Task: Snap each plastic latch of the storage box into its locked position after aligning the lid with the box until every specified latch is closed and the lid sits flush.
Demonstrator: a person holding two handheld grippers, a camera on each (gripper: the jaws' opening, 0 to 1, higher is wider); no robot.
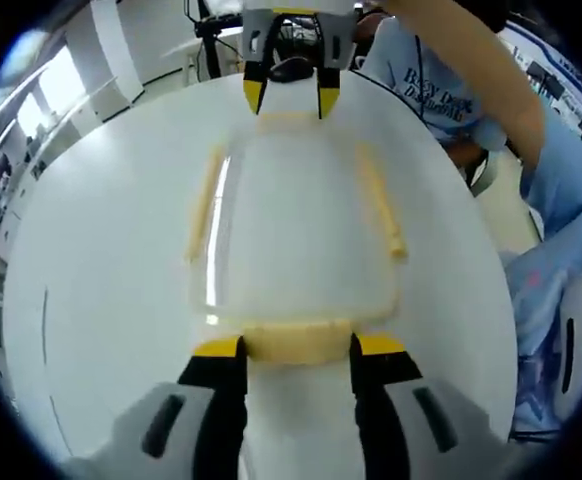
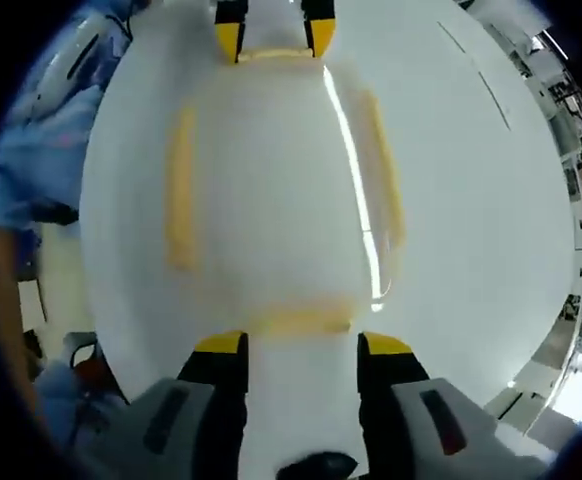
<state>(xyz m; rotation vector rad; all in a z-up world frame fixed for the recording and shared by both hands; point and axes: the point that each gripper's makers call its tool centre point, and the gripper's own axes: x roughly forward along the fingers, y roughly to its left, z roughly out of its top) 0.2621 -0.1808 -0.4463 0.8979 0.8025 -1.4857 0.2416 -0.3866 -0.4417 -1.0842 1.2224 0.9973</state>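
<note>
A translucent storage box with its lid (image 1: 291, 230) (image 2: 271, 190) on lies on a round white table (image 1: 91, 250) (image 2: 471, 200). Pale yellow latches run along its long sides (image 1: 206, 205) (image 1: 381, 205) (image 2: 181, 190) (image 2: 386, 175). My left gripper (image 1: 299, 347) is open, and the near end latch (image 1: 296, 340) lies between its yellow fingertips. At the opposite end my right gripper (image 2: 301, 345) is open around the other end latch (image 2: 301, 322). Each gripper appears at the top of the other's view: right gripper (image 1: 291, 95), left gripper (image 2: 275, 35).
A person in a light blue shirt (image 1: 471, 90) (image 2: 41, 130) stands at the table's edge beside the box. Chairs and room furniture (image 1: 201, 45) lie beyond the table rim. Bare tabletop surrounds the box on both long sides.
</note>
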